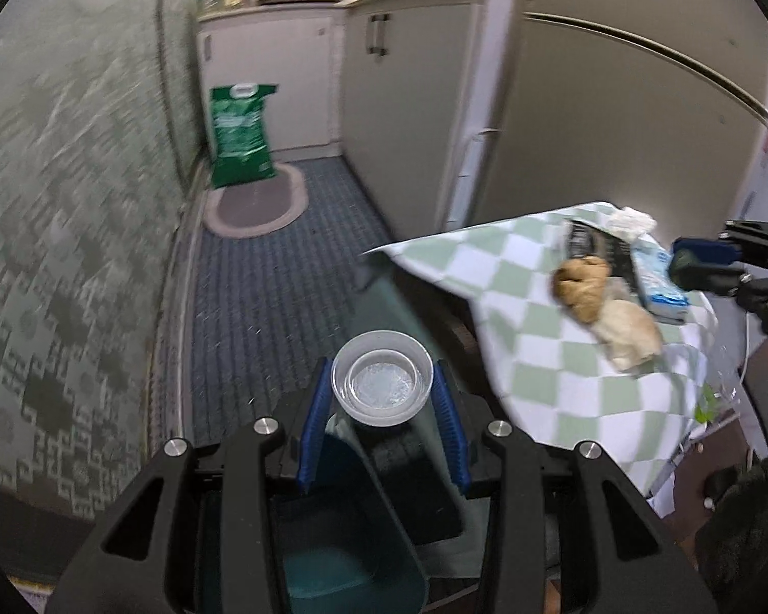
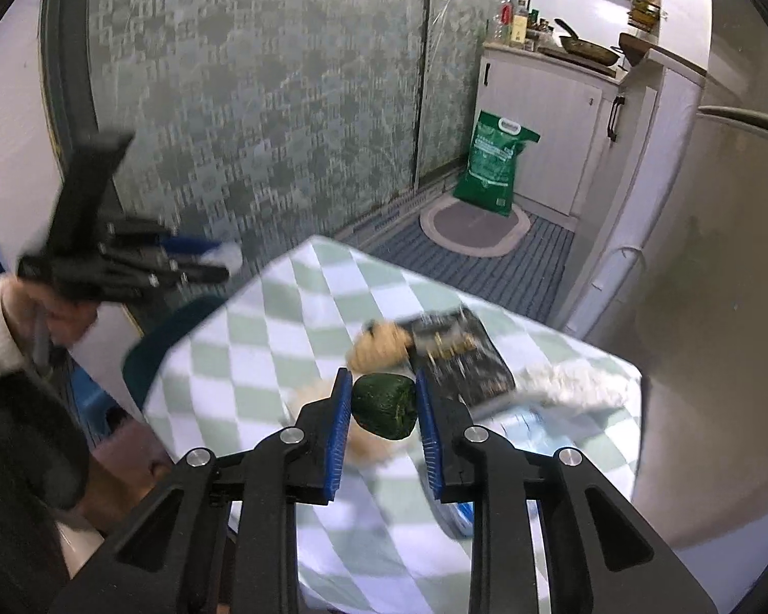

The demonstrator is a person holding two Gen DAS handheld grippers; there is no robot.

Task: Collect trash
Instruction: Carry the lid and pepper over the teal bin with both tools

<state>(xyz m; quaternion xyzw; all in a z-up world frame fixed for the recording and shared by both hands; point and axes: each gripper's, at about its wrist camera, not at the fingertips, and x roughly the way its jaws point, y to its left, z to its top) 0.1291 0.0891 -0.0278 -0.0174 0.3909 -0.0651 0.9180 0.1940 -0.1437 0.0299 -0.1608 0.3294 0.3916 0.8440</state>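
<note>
My left gripper [image 1: 382,384] is shut on a clear plastic cup [image 1: 382,385] and holds it above a dark teal bin [image 1: 353,537], left of the checkered table [image 1: 512,327]. My right gripper [image 2: 381,404] is shut on a dark green crumpled wad [image 2: 385,405] above the table [image 2: 261,337]. On the table lie brown crumpled paper [image 1: 581,284], a beige wad [image 1: 627,330], a black wrapper [image 2: 458,358], white tissue [image 2: 573,384] and a blue-white packet [image 1: 658,279]. The right gripper also shows in the left wrist view [image 1: 711,261], the left gripper in the right wrist view [image 2: 128,261].
A fridge [image 1: 614,128] stands behind the table. A green sack [image 1: 240,135] and an oval mat [image 1: 256,202] sit on the blue floor by white cabinets [image 1: 409,92]. A patterned wall [image 1: 66,230] runs along the left.
</note>
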